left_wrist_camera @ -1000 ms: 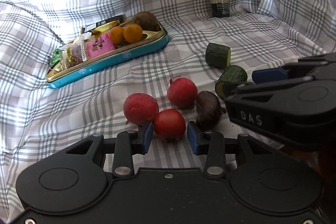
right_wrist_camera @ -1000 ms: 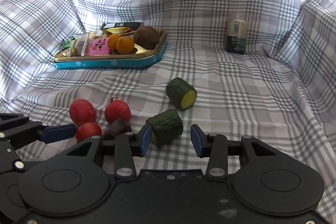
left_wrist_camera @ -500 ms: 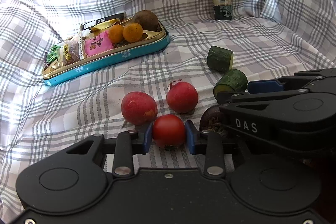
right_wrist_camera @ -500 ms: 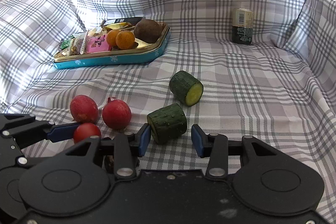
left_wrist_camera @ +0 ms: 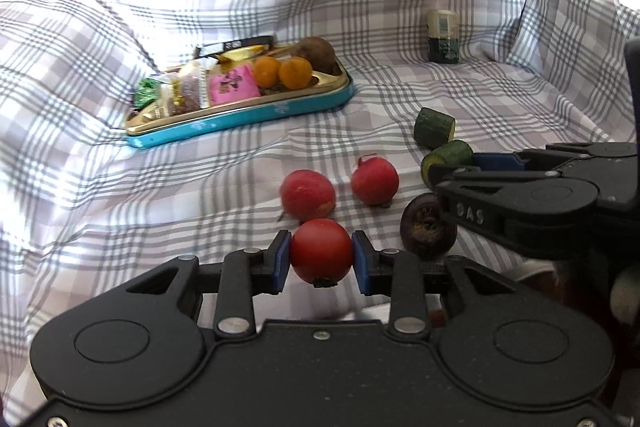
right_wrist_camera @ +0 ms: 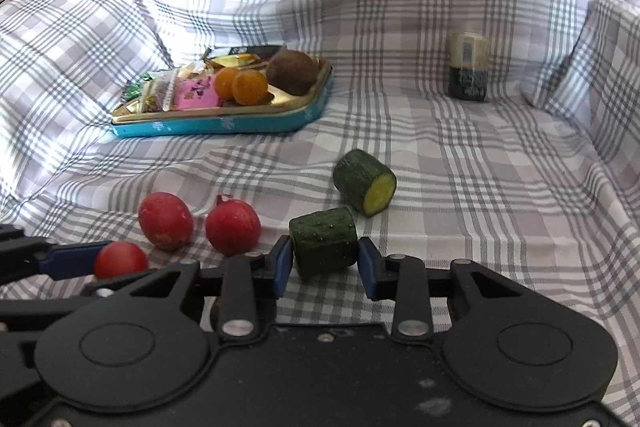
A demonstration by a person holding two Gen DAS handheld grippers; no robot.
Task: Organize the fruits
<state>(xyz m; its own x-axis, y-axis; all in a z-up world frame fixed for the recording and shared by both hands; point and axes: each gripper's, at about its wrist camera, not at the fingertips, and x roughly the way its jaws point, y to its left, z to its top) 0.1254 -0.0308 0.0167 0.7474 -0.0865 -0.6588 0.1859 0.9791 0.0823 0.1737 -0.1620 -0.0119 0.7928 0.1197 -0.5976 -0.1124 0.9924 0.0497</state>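
Left wrist view has the left gripper [left_wrist_camera: 321,254] clamped on a red tomato [left_wrist_camera: 321,251], blue pads snug on both sides. Two red radishes [left_wrist_camera: 307,193] sit on the checked cloth [left_wrist_camera: 160,195] just past it, with a dark purple beet [left_wrist_camera: 427,227] near the tomato's right. Over on the right wrist view, the right gripper [right_wrist_camera: 323,259] has just been closing and now pinches a green cucumber chunk [right_wrist_camera: 324,241]; another chunk [right_wrist_camera: 364,182] lies just behind. Toward the cloth's far left sits a teal tray [right_wrist_camera: 224,123] holding two oranges [right_wrist_camera: 242,86] and snack packets, and a small jar [right_wrist_camera: 469,67] stands at the far right.
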